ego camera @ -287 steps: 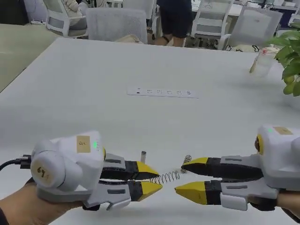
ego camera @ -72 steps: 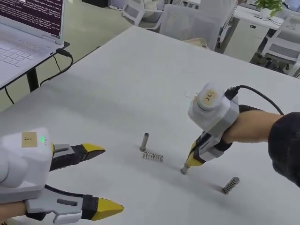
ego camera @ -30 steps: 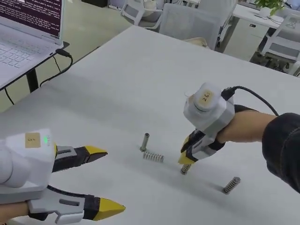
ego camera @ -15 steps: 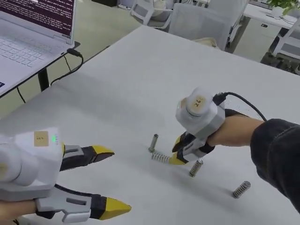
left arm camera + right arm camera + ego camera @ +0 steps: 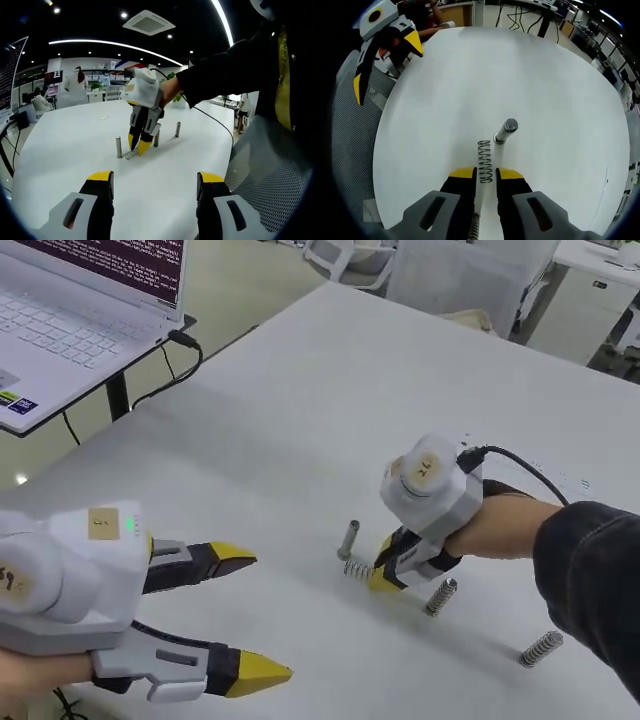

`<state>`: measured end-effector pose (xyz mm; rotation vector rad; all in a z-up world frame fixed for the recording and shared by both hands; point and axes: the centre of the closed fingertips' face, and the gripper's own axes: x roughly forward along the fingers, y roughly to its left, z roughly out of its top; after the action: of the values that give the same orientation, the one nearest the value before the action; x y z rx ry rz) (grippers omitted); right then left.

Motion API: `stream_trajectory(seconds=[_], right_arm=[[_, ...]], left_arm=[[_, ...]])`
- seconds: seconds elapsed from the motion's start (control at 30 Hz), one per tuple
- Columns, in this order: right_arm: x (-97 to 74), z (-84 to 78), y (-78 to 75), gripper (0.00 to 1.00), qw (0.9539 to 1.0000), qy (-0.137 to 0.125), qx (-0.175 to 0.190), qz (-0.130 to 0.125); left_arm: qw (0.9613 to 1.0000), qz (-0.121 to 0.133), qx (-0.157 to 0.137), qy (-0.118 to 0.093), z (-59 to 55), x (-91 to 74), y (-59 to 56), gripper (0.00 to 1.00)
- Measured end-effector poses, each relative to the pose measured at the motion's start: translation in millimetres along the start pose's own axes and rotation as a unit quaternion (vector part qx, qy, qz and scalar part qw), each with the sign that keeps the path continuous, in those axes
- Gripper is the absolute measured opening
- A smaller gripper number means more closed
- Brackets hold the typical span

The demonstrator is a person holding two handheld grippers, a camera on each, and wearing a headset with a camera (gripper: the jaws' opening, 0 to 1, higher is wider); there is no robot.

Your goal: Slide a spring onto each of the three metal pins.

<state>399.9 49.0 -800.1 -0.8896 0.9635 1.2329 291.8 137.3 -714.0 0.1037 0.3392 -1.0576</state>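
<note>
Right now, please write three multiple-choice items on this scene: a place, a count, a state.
1. Where is the loose spring?
A. on the laptop
B. flat on the table beside the bare pin
C. on the floor
2. How many pins already carry a spring?
A. one
B. two
C. three
3. How is the left hand-held gripper?
A. open and empty
B. shut on a spring
C. shut on a pin
Key: 1 B, it lies between the right hand-held gripper's jaws; 2 B, two sprung pins stand nearby; 3 A, its jaws stand wide apart.
</note>
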Motion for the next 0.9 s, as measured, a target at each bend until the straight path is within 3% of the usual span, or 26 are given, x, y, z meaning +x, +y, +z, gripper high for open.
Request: stream_trajectory(seconds=[0.37,0.47,0.7,0.9], right_arm=[[-1.4,-1.2,5.9,0.08,0.9995,0.009,-0.031,-0.004],[-9.4,0.7,10.6,0.08,0.9995,0.009,-0.03,0.0],[-39.0,15.6,41.4,0.08,0.9983,0.004,-0.055,0.022],[-63.5,30.4,80.6,0.08,0.9958,-0.007,-0.073,0.055]], left_arm=[[1.0,-0.001,0.004,0.001,1.4,2.3,0.9,0.61],[1.0,0.0,0.007,0.0,3.4,1.9,2.3,0.6],[0.9998,-0.001,0.021,0.001,12.1,6.0,4.6,0.56],[0.9991,-0.015,0.039,-0.005,24.3,11.6,-0.3,0.48]])
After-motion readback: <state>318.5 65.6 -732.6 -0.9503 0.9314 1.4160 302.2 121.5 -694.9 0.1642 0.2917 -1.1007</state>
